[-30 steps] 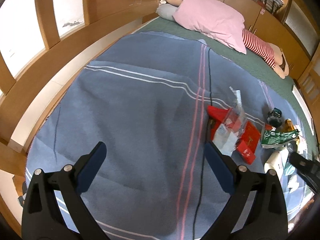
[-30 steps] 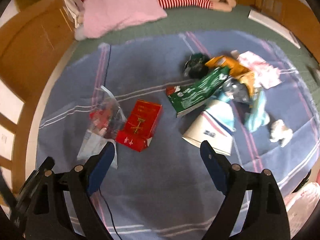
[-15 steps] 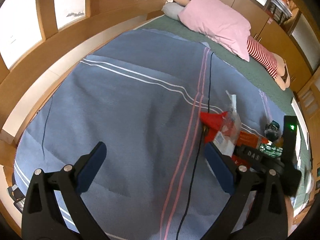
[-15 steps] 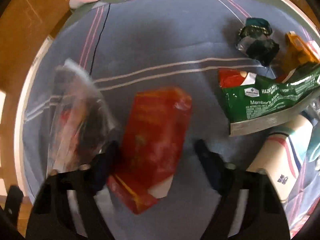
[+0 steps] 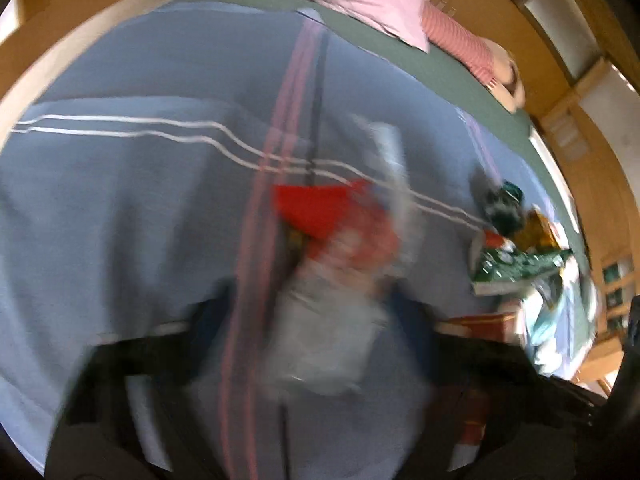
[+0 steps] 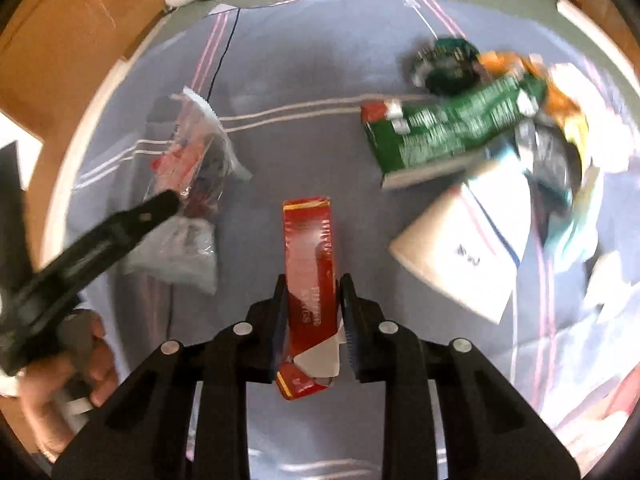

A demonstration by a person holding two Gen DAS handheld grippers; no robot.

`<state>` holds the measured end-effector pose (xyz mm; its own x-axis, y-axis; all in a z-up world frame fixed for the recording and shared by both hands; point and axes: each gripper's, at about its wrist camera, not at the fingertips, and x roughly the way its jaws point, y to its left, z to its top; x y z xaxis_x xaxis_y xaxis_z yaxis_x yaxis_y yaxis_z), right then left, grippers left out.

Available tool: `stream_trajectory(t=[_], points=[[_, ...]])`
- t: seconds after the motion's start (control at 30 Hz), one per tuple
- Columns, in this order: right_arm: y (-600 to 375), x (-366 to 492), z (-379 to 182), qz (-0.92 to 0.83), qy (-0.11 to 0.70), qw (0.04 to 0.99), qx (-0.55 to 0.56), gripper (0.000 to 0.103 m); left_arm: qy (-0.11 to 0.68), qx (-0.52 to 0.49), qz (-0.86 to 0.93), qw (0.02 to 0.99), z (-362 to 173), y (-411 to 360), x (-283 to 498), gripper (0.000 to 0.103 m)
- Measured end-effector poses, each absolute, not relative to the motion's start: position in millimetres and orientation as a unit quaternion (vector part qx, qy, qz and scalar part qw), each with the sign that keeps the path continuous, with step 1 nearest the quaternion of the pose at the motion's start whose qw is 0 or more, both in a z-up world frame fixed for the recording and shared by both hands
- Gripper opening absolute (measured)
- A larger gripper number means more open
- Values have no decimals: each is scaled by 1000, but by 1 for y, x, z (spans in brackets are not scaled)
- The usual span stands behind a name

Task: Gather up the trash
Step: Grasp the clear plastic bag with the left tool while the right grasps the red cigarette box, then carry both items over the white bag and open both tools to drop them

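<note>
The flat red cardboard box [image 6: 310, 276] with a torn white end is pinched across its width between the closed fingers of the right gripper [image 6: 313, 312], its far end pointing to twelve o'clock over the blue-grey striped blanket [image 6: 304, 60] — so one piece of rubbish looks to be in hand, though nothing shows it stowed anywhere yet. At about ten o'clock from the box lies the crumpled clear plastic bag [image 6: 192, 184] with red scraps inside, and the left gripper [image 5: 316, 316] reaches at it; that view is heavily smeared, the fingers seem to straddle the bag, but I cannot tell whether they are spread or closed. Toward two o'clock the rest waits untouched: a long green printed snack packet [image 6: 448, 128], a white paper carton [image 6: 464, 248] just below it, a dark green crumpled wrapper [image 6: 448, 64], and orange and pale scraps beyond. Most of the collecting, I'd judge, is left to do — no bin is in view.
</note>
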<state>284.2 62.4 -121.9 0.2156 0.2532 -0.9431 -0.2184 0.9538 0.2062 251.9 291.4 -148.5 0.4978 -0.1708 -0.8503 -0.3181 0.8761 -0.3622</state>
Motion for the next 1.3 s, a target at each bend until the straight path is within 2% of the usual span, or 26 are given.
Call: stream_trajectory(t=[0.03,0.17,0.27,0.53,0.7,0.73,0.77,0.83,0.97,1.1,1.17,1.3], points=[[57,284,-121,147,608,780,23,26,499,-251,34,829,-147,289,250,47],[37,281,-109,137,582,800,50,26,504,-240,7,829,-139,275,236,29],[33,286,-110,155,587,791,75,26,504,-232,-8,832,-128,268,213,25],[44,294,-115,195,594,773,109,27,497,-217,0,840,-117,263,169,24],[54,295,-119,235,606,745,150,28,494,-257,43,829,-122,292,163,24],[56,297,-119,223,605,751,139,37,493,-259,47,829,-123,295,161,24],[58,298,-119,198,604,763,112,57,493,-261,52,828,-123,296,161,24],[61,300,-122,176,608,769,90,82,497,-262,57,825,-126,298,163,24],[85,300,-139,196,628,751,58,82,497,-263,62,824,-128,300,163,24],[121,292,-151,183,619,762,-59,81,485,-277,81,826,-126,308,160,25],[126,290,-154,190,621,758,-67,61,474,-288,91,827,-124,315,157,24],[105,292,-140,186,610,770,-6,60,456,-286,79,839,-117,316,156,24]])
